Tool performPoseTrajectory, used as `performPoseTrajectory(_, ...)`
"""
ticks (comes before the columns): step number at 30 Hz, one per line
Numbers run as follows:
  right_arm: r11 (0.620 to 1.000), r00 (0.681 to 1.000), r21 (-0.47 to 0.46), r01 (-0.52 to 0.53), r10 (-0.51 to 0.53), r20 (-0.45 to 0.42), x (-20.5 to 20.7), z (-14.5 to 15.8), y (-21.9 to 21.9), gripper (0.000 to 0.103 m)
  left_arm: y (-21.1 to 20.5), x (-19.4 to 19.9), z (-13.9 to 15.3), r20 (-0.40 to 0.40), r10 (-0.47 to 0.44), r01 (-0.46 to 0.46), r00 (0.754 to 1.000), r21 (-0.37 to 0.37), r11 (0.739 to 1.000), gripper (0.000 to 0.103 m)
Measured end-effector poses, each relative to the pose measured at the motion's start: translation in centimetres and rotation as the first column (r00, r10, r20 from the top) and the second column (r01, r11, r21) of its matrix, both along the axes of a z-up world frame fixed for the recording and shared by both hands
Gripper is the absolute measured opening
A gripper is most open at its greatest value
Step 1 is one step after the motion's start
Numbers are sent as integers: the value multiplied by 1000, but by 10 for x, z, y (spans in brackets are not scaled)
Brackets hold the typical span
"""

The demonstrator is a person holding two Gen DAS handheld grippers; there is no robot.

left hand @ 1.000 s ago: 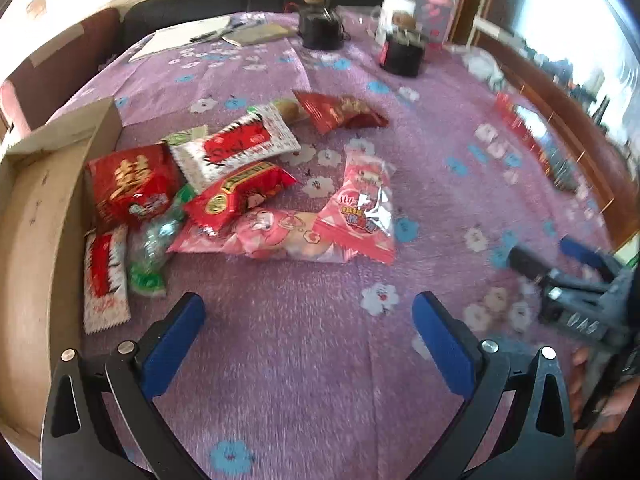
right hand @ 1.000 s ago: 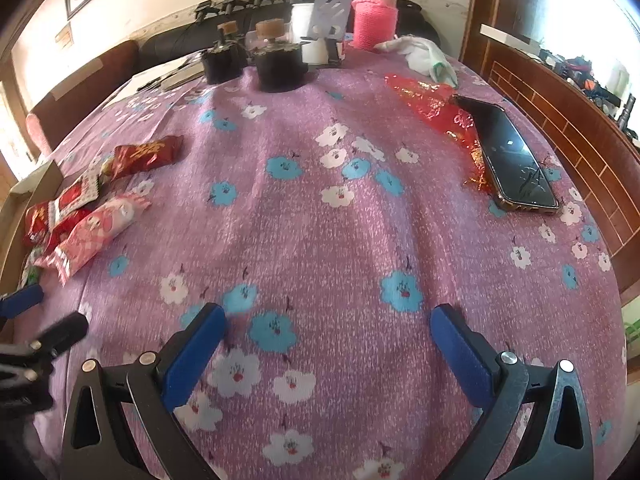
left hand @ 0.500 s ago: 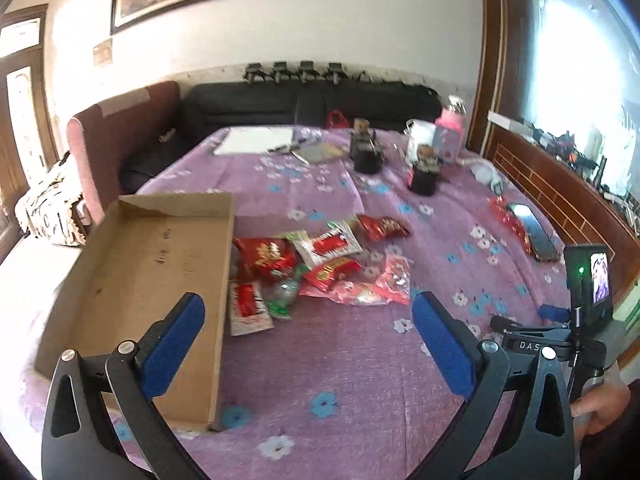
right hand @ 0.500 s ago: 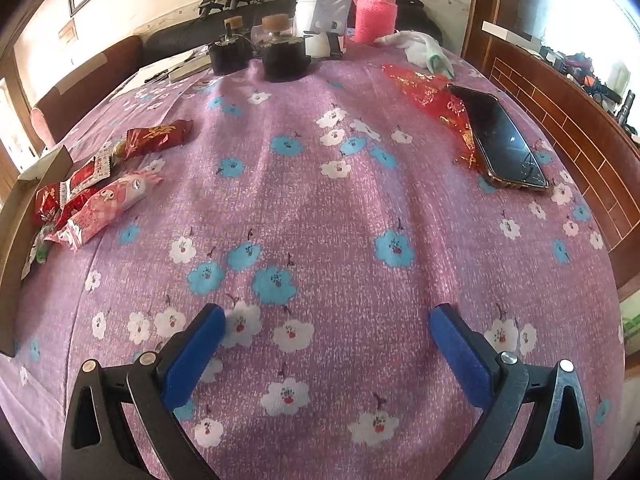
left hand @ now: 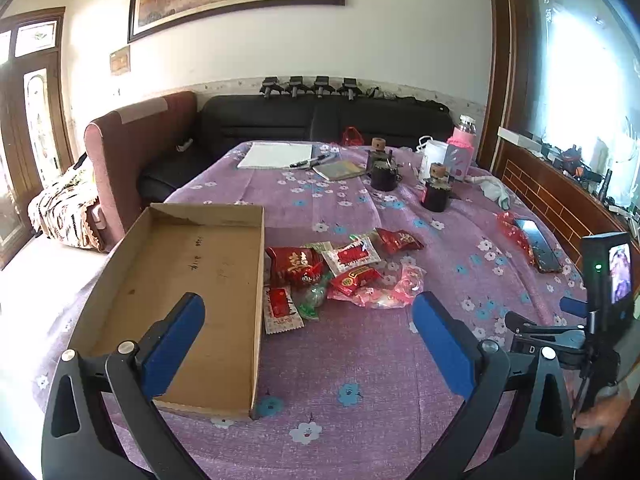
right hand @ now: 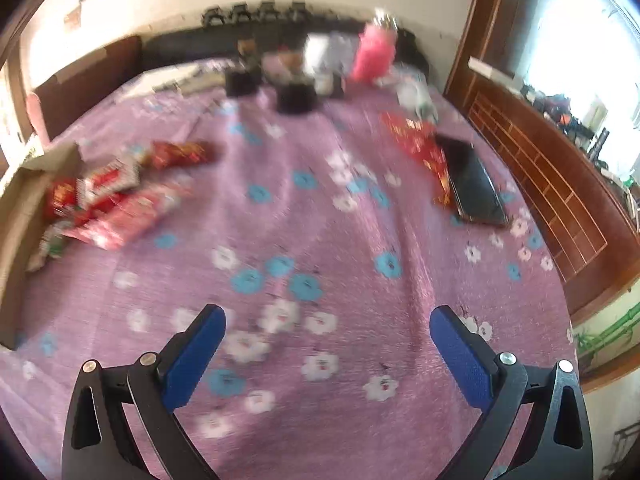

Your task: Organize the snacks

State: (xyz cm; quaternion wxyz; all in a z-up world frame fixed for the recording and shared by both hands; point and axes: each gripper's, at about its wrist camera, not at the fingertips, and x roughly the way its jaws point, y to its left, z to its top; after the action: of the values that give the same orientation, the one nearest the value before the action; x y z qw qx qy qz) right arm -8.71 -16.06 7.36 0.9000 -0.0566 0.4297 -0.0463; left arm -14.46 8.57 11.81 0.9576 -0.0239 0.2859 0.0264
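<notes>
Several snack packets point(left hand: 344, 276), mostly red and pink, lie in a heap on the purple flowered tablecloth point(left hand: 360, 360), just right of an empty shallow cardboard box point(left hand: 180, 280). My left gripper point(left hand: 308, 344) is open and empty, held high above the table's near edge, short of the heap. My right gripper point(right hand: 328, 350) is open and empty over bare cloth; its blurred view shows the snack heap point(right hand: 116, 200) and the box point(right hand: 16, 216) at far left. The right gripper also shows in the left wrist view point(left hand: 560, 332) at right.
A black phone point(right hand: 474, 184) lies on a red bag point(right hand: 416, 144) at the table's right. Dark jars point(left hand: 436, 192), a pink bottle point(left hand: 464, 140), paper and a notebook point(left hand: 340, 168) stand at the far end. Sofas line the far side.
Both grippers have pulled back and risen from the table. The left view went from close over the snacks to the whole table and room. The right view is blurred from motion.
</notes>
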Motion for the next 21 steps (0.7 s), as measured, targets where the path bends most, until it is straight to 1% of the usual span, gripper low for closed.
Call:
performPoseTrajectory(3,1000,998,6,-29,28,51,-9,16,17,103,0,-5,3,20,14,-14,1000,11,1000,103)
performPoseTrajectory(7,998,994,10,-59,58,90,-18,28,35,103,1,-10,7,46,32,-33,998,26,999,103)
performPoseTrajectory(13,996,989,23,-86,82,121,-26,38,48,103,2,-14,11,67,48,-50,997,30,998,103)
performPoseTrajectory(18,995,984,18,-94,90,153,-33,44,55,103,6,-20,13,104,76,-80,992,30,996,103)
performPoseTrajectory(21,996,980,7,-94,92,176,-40,48,59,103,13,-24,18,128,136,-141,982,31,990,103)
